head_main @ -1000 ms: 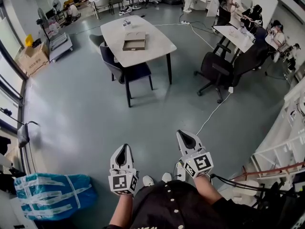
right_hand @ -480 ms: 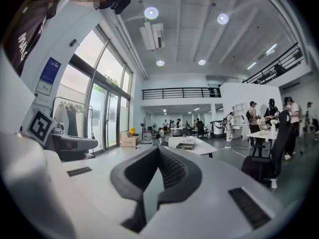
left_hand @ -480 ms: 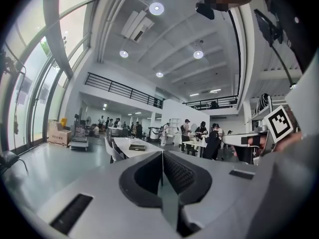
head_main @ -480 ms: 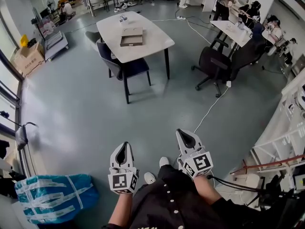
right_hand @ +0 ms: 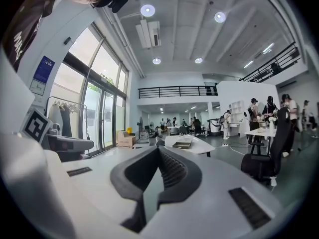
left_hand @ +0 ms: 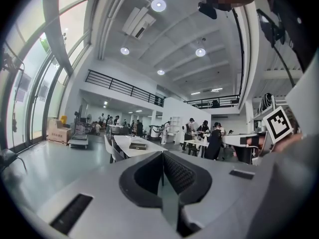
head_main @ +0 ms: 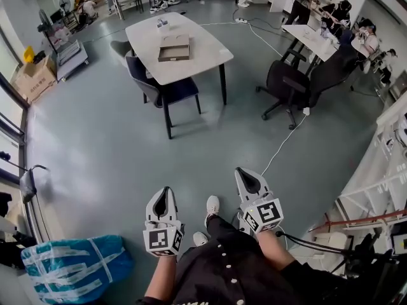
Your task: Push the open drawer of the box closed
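The brown cardboard box (head_main: 175, 48) lies on a white table (head_main: 206, 54) far ahead across the room; from here its drawer cannot be made out. The same box shows small and distant in the left gripper view (left_hand: 138, 145) and in the right gripper view (right_hand: 183, 144). My left gripper (head_main: 164, 196) and right gripper (head_main: 245, 176) are held side by side close to my body, well short of the table. Both are shut with nothing between the jaws, which also shows in the left gripper view (left_hand: 163, 156) and the right gripper view (right_hand: 158, 151).
A dark chair (head_main: 159, 89) stands at the table's near side. A black office chair (head_main: 287, 84) and desks with people are at the right, and a white cable (head_main: 280, 146) crosses the grey floor. A blue wrapped bundle (head_main: 73, 259) lies at the lower left.
The view has shifted forward over the floor and a white shoe has stepped ahead between the grippers. Both grippers stay shut and keep their place before my body.
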Motion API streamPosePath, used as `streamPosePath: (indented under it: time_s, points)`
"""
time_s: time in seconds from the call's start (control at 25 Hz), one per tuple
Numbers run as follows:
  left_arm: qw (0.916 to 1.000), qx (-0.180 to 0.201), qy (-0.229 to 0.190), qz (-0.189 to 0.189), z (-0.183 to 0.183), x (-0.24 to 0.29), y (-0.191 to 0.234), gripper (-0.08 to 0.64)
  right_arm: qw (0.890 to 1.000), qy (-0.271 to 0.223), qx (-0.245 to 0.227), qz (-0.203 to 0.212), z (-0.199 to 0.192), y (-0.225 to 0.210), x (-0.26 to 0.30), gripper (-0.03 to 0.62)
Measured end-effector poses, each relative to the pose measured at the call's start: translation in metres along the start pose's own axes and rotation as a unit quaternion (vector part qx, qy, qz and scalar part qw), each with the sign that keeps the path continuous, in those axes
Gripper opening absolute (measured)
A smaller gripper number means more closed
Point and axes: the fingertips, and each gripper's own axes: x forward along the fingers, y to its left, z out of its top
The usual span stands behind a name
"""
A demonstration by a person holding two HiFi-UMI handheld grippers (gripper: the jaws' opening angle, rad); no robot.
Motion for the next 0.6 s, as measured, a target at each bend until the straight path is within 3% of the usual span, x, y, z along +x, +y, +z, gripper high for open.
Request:
streamPosePath:
  time_s: [0.6]
  points:
    - [0.9998, 0.009, -0.01, 0.015, 0.028, 0.131, 0.037, 0.017, 1.0, -0.018, 0.011, 0.016, 0.017, -0.068, 0.128, -0.002]
